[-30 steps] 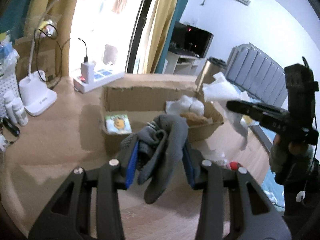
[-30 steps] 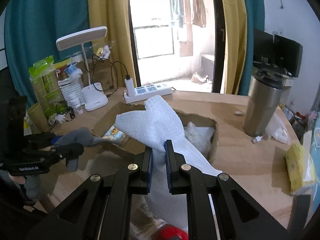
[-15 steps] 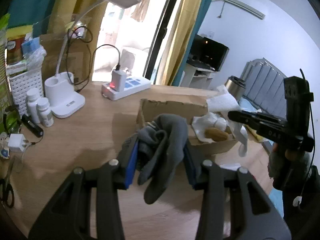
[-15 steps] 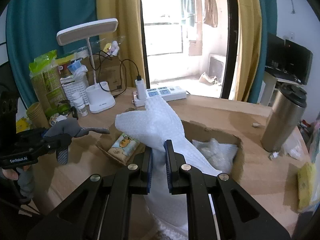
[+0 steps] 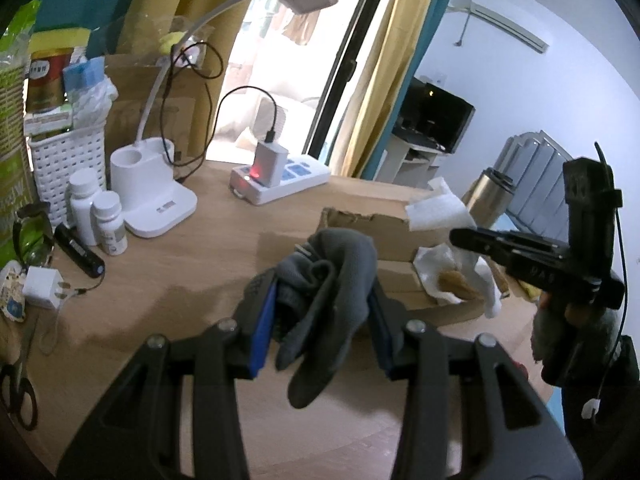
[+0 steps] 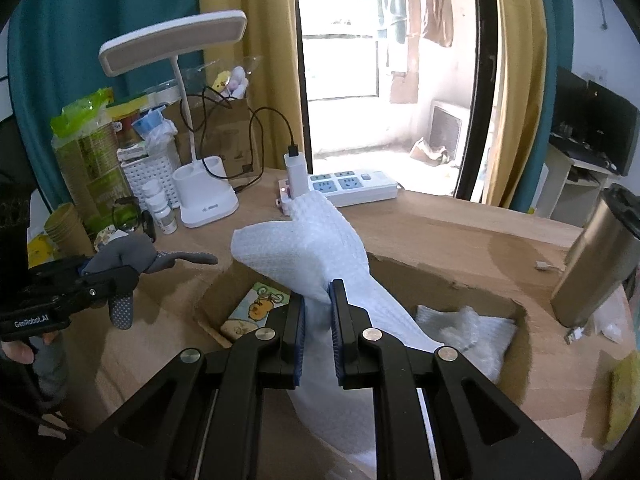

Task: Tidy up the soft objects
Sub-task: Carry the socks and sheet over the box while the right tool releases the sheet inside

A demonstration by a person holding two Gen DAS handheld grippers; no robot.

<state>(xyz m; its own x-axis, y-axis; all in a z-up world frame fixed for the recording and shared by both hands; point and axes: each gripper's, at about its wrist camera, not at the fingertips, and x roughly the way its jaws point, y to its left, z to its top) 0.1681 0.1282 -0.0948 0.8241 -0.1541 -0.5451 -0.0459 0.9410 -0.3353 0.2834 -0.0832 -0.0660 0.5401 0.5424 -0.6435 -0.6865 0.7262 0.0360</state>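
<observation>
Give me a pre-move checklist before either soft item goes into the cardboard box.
1. Left tongs clamped on grey glove: ok.
2. Right tongs clamped on white cloth: ok.
3. Cardboard box open on top: ok.
4. Free room in box: cannot tell; white wrap and cartoon packet already lie inside.
5. Steel tumbler apart from box: ok, stands beside its far corner.
6. Glove fingers hanging loose below the tongs: not ok, may snag the box wall.
</observation>
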